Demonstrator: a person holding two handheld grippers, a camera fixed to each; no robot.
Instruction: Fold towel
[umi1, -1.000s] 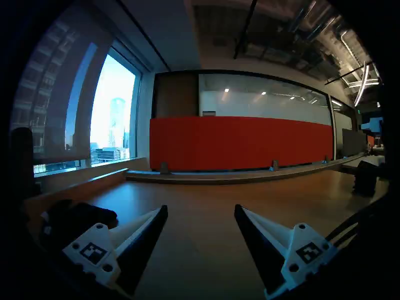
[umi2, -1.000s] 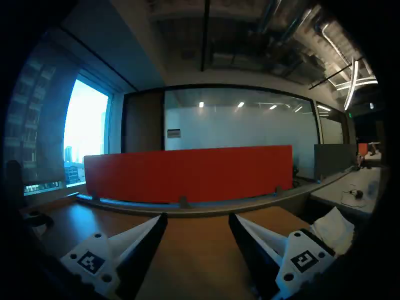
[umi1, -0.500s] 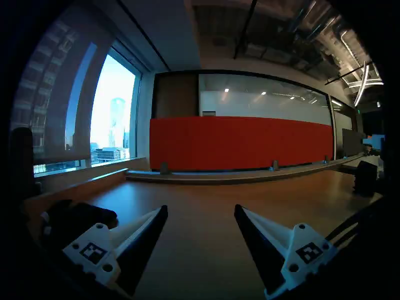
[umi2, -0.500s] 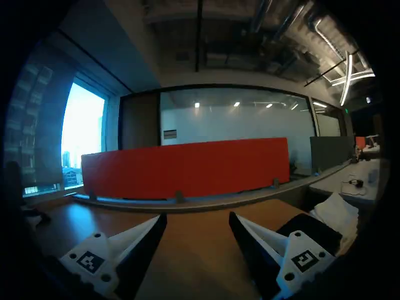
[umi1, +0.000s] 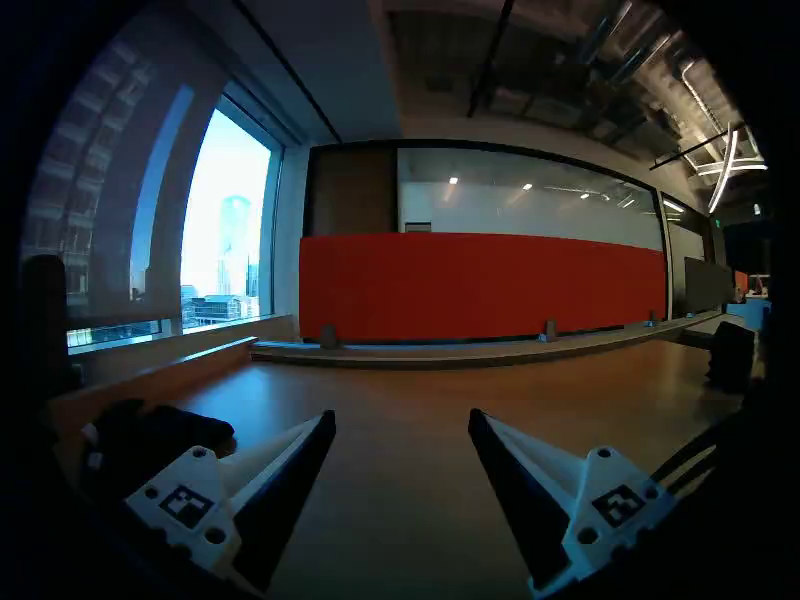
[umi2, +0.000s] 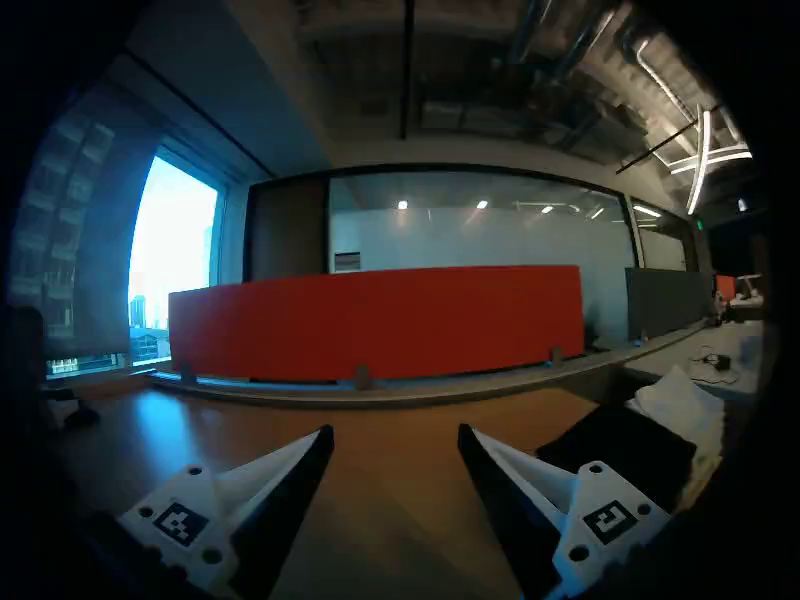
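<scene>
"Left gripper view first. What are the tongs doing?" asks Mia

"The left gripper (umi1: 400, 415) is wide open," says Tom. "Its two white fingers (umi1: 255, 480) have nothing between them. They are low over the brown table (umi1: 560, 385)."

"What else is there?"

"A dark lump (umi1: 150, 435) lies on the table beside the finger on the left of the picture. I cannot tell what it is. Far back stands a long red wall (umi1: 480, 285), and a bright window (umi1: 225, 240) is off to the side."

"And in the right gripper view?"

"The right gripper (umi2: 395, 432) is wide open too, and it holds nothing. It is low over a brown table as well."

"Where is the towel?"

"The white towel (umi2: 685, 400) lies folded far over on the right side of the picture. A black cloth (umi2: 625, 450) lies flat just in front of it, close behind the finger on that side. Neither one is between the fingers"
</scene>
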